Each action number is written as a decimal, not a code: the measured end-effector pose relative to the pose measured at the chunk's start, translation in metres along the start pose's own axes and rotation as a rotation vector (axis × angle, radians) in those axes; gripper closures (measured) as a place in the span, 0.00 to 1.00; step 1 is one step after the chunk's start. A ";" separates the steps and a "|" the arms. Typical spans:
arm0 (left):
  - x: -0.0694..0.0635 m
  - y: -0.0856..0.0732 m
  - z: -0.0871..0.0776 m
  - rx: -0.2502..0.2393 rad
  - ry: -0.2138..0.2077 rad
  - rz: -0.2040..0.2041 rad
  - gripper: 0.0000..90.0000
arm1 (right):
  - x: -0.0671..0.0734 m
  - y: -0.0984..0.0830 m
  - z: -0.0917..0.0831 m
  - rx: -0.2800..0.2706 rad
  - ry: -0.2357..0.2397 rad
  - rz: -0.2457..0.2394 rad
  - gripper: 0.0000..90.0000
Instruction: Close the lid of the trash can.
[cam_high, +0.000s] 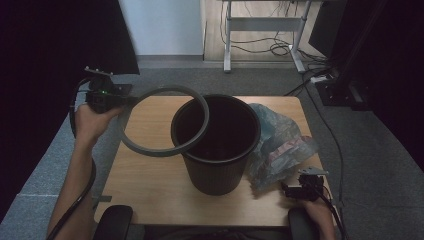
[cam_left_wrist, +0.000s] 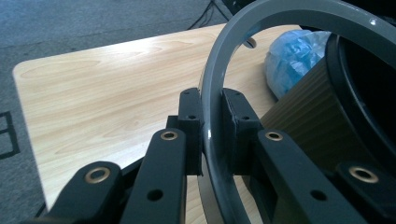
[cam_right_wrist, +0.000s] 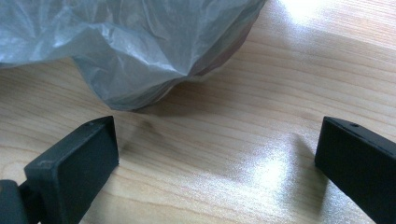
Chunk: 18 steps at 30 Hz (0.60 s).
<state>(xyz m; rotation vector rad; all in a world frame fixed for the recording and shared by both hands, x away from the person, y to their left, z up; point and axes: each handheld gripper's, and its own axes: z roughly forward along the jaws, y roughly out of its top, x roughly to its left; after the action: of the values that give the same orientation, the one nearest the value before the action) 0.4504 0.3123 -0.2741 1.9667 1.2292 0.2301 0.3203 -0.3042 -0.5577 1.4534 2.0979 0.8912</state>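
Item, ring (cam_high: 165, 120): you are pinching it edgewise in the left gripper (cam_left_wrist: 212, 126) over the bin (cam_high: 216, 145); right gripper (cam_right_wrist: 217, 154) is gaping, empty; be levelling it before seating.

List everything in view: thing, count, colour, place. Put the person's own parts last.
ring: one, grey, held above the table's left half, its right arc over the bin's rim
bin: one, black, ribbed, upright at the table's middle
plastic bag: one, bluish translucent, crumpled, on the table right of the bin
table: one, light wood
desk frame: one, grey, on the floor beyond the table
cables: several, black, on the floor under that frame
left tool: one, black, shut on the ring's left edge
right tool: one, black, jaws open, low over the table near the bag
forearms: two, coming in from the bottom edge
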 end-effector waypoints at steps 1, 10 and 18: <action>-0.002 0.001 0.002 0.002 -0.001 0.003 0.88 | 0.000 0.000 0.000 0.000 0.000 0.000 0.00; -0.016 0.007 0.018 0.012 -0.022 0.023 0.88 | 0.000 0.000 0.000 0.000 0.000 0.000 0.00; -0.031 0.013 0.033 0.020 -0.044 0.042 0.88 | 0.000 0.000 0.000 0.000 0.000 0.000 0.00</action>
<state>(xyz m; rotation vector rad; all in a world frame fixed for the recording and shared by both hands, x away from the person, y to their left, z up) 0.4603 0.2671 -0.2797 2.0061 1.1670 0.1958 0.3203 -0.3042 -0.5577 1.4536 2.0980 0.8913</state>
